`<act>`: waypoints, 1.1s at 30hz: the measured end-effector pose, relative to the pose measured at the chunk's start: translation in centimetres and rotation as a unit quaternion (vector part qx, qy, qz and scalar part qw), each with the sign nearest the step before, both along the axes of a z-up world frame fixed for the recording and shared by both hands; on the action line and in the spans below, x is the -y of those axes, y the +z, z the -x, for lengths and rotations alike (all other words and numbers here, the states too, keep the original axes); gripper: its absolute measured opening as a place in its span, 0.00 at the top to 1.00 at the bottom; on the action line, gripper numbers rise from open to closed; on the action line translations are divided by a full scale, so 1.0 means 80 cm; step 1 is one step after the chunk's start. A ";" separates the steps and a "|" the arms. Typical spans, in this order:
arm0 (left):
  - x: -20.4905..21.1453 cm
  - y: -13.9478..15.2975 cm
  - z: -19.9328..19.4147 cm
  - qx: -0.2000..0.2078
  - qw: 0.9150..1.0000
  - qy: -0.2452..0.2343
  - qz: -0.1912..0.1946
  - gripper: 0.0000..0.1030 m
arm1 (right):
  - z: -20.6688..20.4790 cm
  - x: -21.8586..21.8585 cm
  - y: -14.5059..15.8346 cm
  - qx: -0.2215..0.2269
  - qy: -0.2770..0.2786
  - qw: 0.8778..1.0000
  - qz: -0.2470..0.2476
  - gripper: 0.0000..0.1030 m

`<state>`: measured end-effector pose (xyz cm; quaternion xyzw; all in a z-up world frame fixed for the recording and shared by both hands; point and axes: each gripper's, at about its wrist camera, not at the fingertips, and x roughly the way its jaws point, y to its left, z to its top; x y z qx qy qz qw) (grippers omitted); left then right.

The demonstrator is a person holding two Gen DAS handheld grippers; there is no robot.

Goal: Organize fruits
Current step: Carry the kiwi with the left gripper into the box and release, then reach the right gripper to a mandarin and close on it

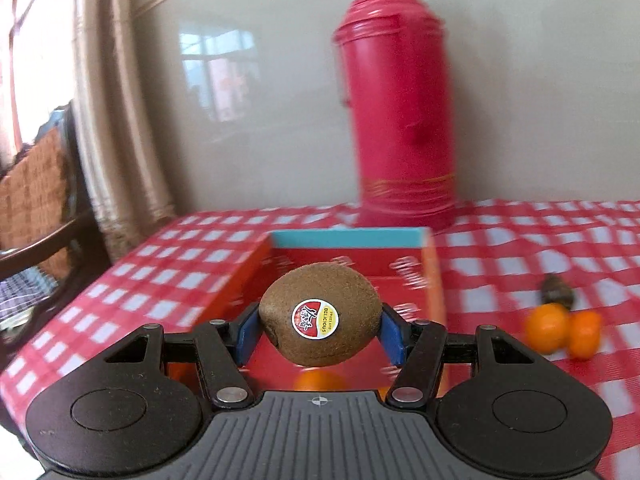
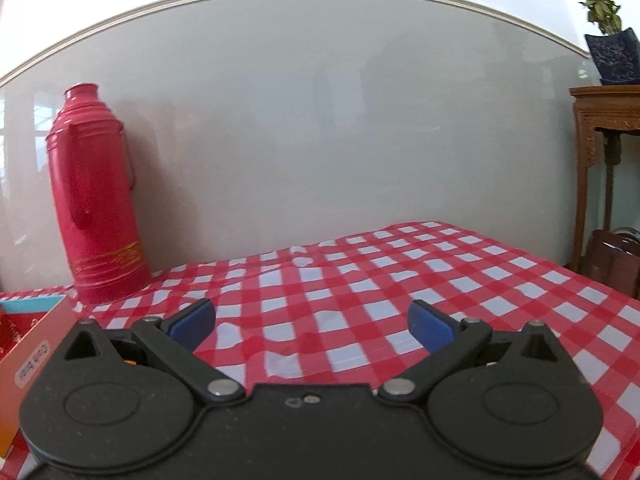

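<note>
One kiwi (image 1: 320, 314) is clamped between the blue pads (image 1: 392, 334) of the left tongs (image 1: 320, 332), its long axis running across from pad to pad and its round sticker (image 1: 315, 319) facing the camera. It hangs above an open red box (image 1: 400, 272) with orange walls and a teal far rim, which lies near the counter's (image 1: 520, 240) left edge. One orange fruit (image 1: 318, 380) shows inside the box, under the kiwi. To the right of the box, two small orange fruits (image 1: 562, 330) lie touching on the checked cloth, with a dark blurred thing (image 1: 556, 290) just behind them. One red flask (image 1: 400, 100) stands upright behind the box, against the wall. The right tongs (image 2: 312, 322) stand apart with nothing between them, over bare cloth.
</note>
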<state>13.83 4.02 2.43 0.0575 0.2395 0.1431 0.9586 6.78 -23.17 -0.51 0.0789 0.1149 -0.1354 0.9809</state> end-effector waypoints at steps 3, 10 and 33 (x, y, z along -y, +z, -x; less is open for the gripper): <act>-0.021 -0.008 -0.003 -0.013 1.000 0.025 -0.002 0.41 | -0.004 -0.011 0.000 -0.003 0.015 1.000 0.001 0.06; -0.050 -0.024 -0.010 -0.045 0.998 0.052 0.010 0.41 | -0.020 -0.039 -0.002 -0.018 0.080 0.997 0.001 0.06; -0.110 0.010 0.058 0.022 0.996 0.088 0.028 0.12 | -0.090 -0.090 -0.020 -0.108 0.161 0.981 -0.031 0.36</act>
